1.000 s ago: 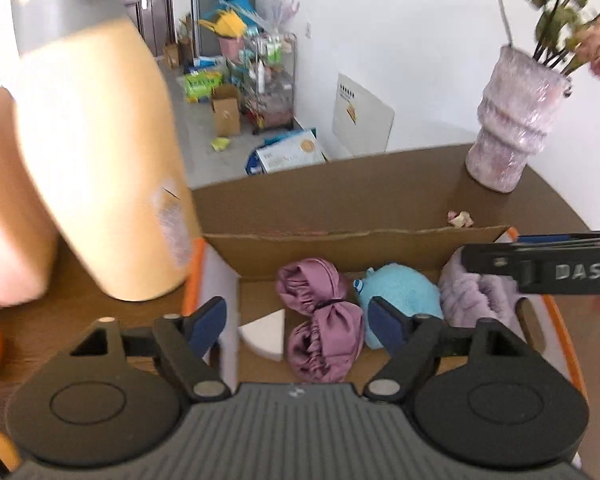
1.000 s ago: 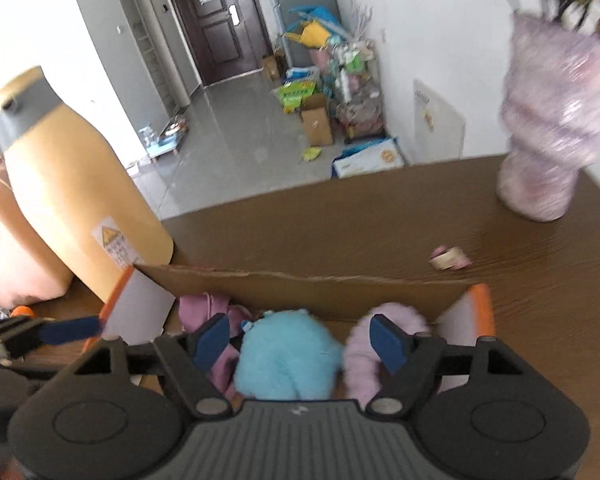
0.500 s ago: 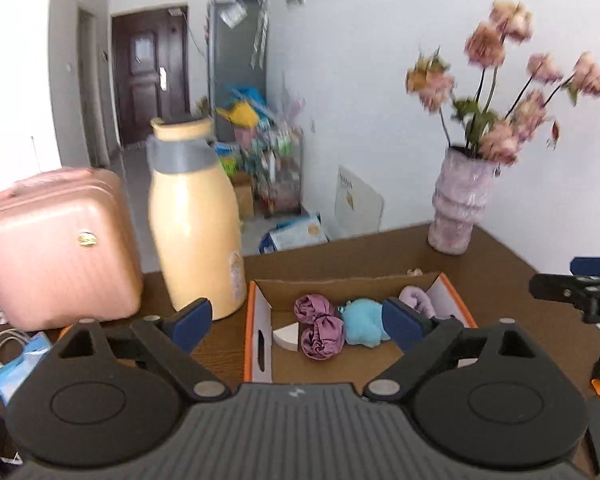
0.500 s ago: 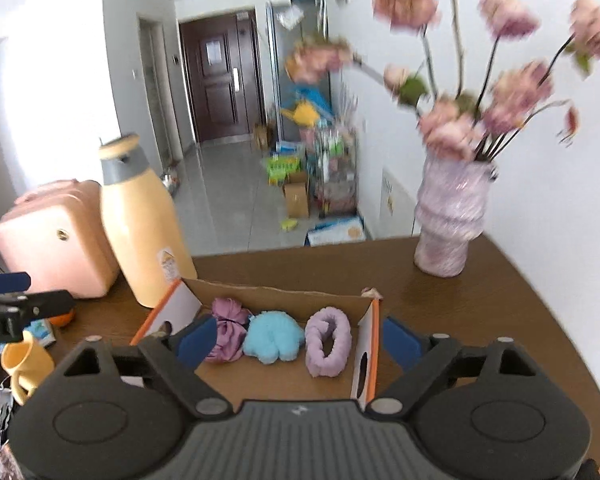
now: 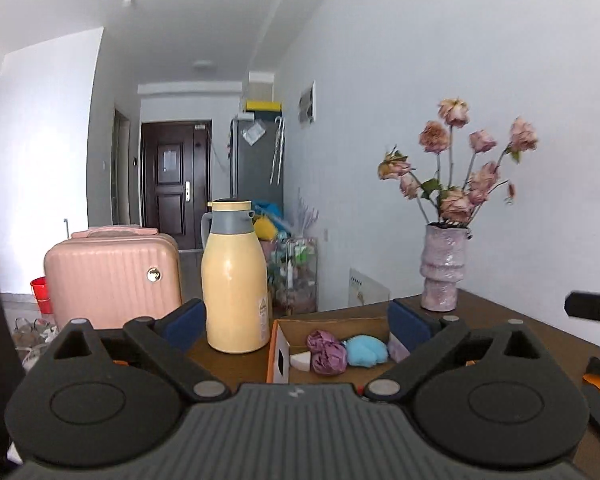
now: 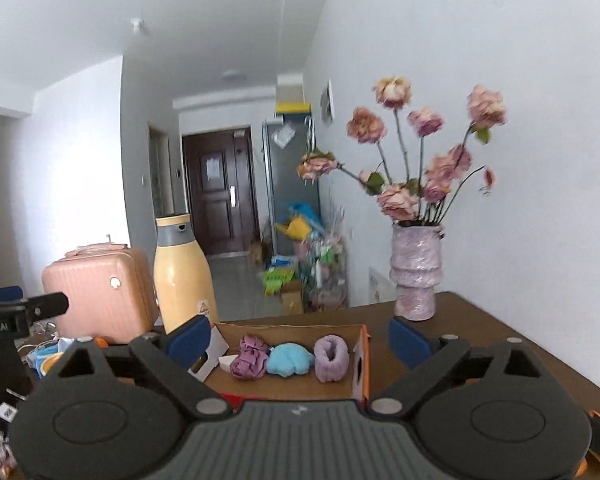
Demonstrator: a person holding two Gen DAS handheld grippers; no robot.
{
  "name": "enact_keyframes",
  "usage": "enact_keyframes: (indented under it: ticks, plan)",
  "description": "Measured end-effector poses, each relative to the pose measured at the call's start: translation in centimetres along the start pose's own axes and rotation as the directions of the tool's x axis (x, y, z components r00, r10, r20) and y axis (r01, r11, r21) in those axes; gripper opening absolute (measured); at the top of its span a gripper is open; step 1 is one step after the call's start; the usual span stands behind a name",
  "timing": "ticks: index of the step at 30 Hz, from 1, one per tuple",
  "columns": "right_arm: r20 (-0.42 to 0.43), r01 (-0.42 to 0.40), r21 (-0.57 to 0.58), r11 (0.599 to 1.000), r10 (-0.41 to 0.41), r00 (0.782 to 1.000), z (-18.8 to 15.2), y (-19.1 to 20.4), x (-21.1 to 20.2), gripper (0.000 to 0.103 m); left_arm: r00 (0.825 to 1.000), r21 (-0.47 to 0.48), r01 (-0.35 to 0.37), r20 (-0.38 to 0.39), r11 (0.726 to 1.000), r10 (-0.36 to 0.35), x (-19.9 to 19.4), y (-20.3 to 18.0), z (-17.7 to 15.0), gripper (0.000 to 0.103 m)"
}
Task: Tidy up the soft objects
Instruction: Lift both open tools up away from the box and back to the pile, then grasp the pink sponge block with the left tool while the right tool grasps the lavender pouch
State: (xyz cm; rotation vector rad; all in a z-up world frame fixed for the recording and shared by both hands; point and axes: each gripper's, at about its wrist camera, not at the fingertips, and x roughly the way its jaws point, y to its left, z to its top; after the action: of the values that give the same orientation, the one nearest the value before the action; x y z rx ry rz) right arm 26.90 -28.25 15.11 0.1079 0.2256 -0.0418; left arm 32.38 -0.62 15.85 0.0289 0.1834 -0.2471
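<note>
Both claws, left and right, have just been opening and stand spread wide, empty, short of the box holding three soft toys.

**Black grippers, blue pads**

The left gripper and right gripper look alike: matte black plastic, a ribbed grey centre plate, two round discs, angled linkage arms with silver pivot screws, and dark blue pads on the fingers.
</note>
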Motion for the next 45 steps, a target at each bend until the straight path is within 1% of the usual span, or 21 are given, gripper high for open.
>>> enact_keyframes:
  ticks: [2,4,6,9,11,12,13,15,16,18,19,21,26,29,33,38,40,42,45]
  plan:
    - [0.016,0.000,-0.001,1.000,0.000,1.000,-2.1,0.2,-2.6,0.101,0.999,-0.009,0.016,0.043,1.000,-0.016,-2.3,0.1,-1.6,0.103]
    - [0.029,-0.018,-0.005,1.000,0.018,0.999,-4.6,0.5,-4.9,0.101,0.997,0.000,0.014,0.074,1.000,-0.014,-4.4,-0.1,-3.3,0.103]
    - [0.043,-0.014,-0.009,1.000,0.014,0.999,-7.1,0.9,-6.8,0.102,0.994,0.012,0.002,0.105,1.000,-0.003,-6.4,-0.3,-5.2,0.103]
    - [0.054,0.003,-0.051,0.999,0.000,0.999,-10.7,1.7,-9.3,0.102,0.993,0.039,-0.020,0.118,0.999,0.015,-9.2,-0.6,-8.9,0.103]
    - [0.060,0.007,-0.061,0.998,-0.003,0.998,-13.1,1.9,-10.9,0.102,0.997,0.027,-0.027,0.077,0.999,0.025,-10.6,-0.8,-11.5,0.103]
    - [0.059,0.009,-0.072,0.997,-0.005,0.998,-14.1,2.1,-11.6,0.102,0.998,0.011,-0.008,0.055,1.000,0.007,-11.4,-0.7,-12.7,0.103]
    - [0.060,0.009,-0.099,0.995,-0.004,0.998,-15.1,2.5,-12.4,0.102,0.998,0.009,0.013,0.058,1.000,-0.014,-12.0,-0.7,-13.7,0.103]
    - [0.050,0.015,-0.144,0.989,-0.008,0.999,-16.7,3.3,-13.6,0.102,0.998,0.015,-0.023,0.067,1.000,0.022,-13.2,-1.0,-15.4,0.103]
    - [0.034,0.005,-0.145,0.989,-0.001,0.999,-17.4,3.5,-13.9,0.102,0.998,0.014,-0.032,0.057,0.999,0.031,-13.5,-1.2,-15.9,0.103]
    - [-0.008,-0.033,-0.108,0.994,0.032,0.999,-18.5,3.6,-14.2,0.102,1.000,0.020,-0.014,0.011,1.000,0.013,-13.6,-1.6,-16.3,0.103]
    - [-0.031,-0.050,-0.091,0.995,0.047,0.998,-19.1,3.7,-14.3,0.102,1.000,0.027,-0.005,0.002,1.000,0.005,-13.6,-1.8,-16.5,0.103]
    - [-0.068,-0.068,-0.073,0.995,0.063,0.996,-19.7,3.8,-13.9,0.102,1.000,0.035,-0.005,0.016,0.999,0.004,-13.8,-1.9,-16.6,0.103]
    - [-0.076,-0.006,-0.069,0.998,0.001,0.997,-19.9,3.8,-13.3,0.102,0.999,0.026,0.039,-0.034,0.999,-0.038,-12.9,-1.8,-16.6,0.103]
    - [-0.083,0.014,-0.058,0.998,-0.019,0.996,-20.0,3.6,-12.9,0.101,0.998,0.035,0.039,-0.055,0.999,-0.037,-12.3,-1.9,-16.9,0.103]
    - [-0.113,0.025,-0.069,0.997,-0.033,0.993,-20.0,3.5,-11.5,0.097,0.990,0.011,0.066,-0.125,0.998,-0.064,-10.4,-1.8,-17.0,0.103]
    - [-0.152,0.011,-0.090,0.996,-0.025,0.988,-19.5,3.6,-9.1,0.088,0.971,0.009,0.109,-0.213,0.994,-0.105,-6.5,-1.8,-16.9,0.103]
    - [-0.163,0.008,-0.112,0.994,-0.026,0.986,-19.1,3.8,-7.7,0.088,0.968,0.006,0.099,-0.232,0.995,-0.095,-4.3,-1.7,-16.6,0.103]
    - [-0.184,0.005,-0.140,0.990,-0.031,0.982,-18.7,4.0,-6.0,0.088,0.969,-0.004,0.078,-0.237,0.997,-0.076,-2.4,-1.5,-16.2,0.103]
    - [-0.210,0.001,-0.159,0.987,-0.035,0.977,-18.1,4.1,-3.4,0.086,0.964,-0.013,0.065,-0.258,0.998,-0.066,0.9,-1.2,-15.7,0.103]
